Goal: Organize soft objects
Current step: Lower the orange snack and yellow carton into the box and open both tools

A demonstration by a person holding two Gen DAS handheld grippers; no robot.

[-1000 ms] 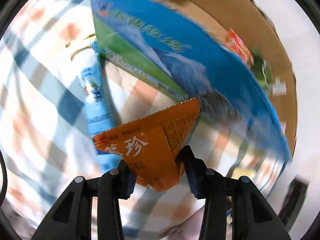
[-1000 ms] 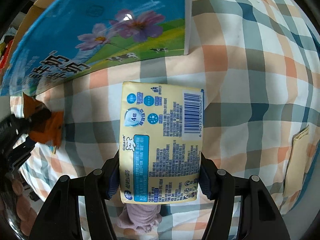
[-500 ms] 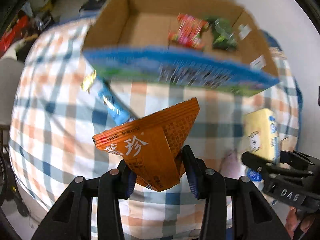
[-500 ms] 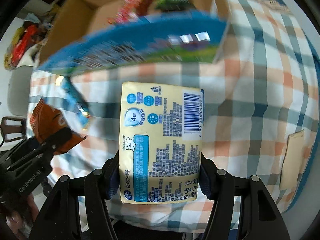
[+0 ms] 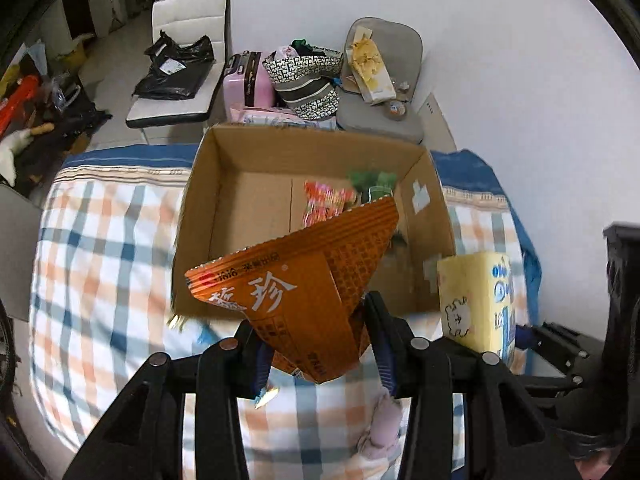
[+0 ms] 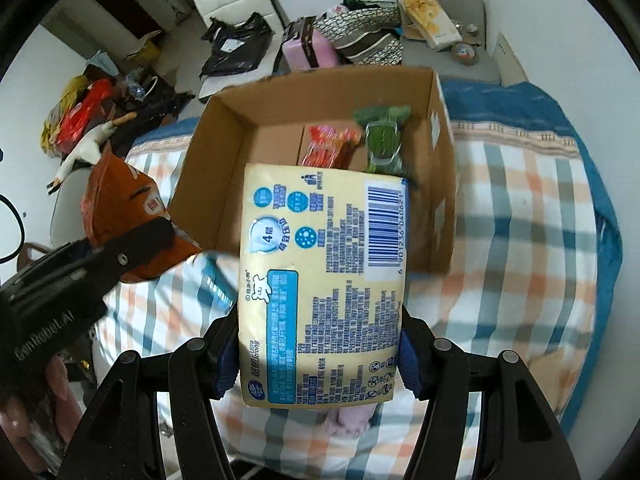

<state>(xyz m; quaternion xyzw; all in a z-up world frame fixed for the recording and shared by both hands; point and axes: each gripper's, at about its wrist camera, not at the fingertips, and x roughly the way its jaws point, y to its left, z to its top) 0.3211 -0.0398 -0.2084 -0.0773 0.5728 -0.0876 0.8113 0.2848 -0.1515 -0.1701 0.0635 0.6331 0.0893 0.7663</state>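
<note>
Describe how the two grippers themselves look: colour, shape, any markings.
Both the left gripper and right gripper are matte black, with forked, angular plastic fingers, round metal pivot pins and blue ribbed pads. The right wrist view shows white "GenRobot.AI" lettering on the left gripper's body. No cables or sleeves show.

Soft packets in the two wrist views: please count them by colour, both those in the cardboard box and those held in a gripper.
Orange packet, in left gripper: 1
Yellow packet, in right gripper: 1
Red packet, in cardboard box: 1
Green packet, in the box: 1
Total: 4
</note>
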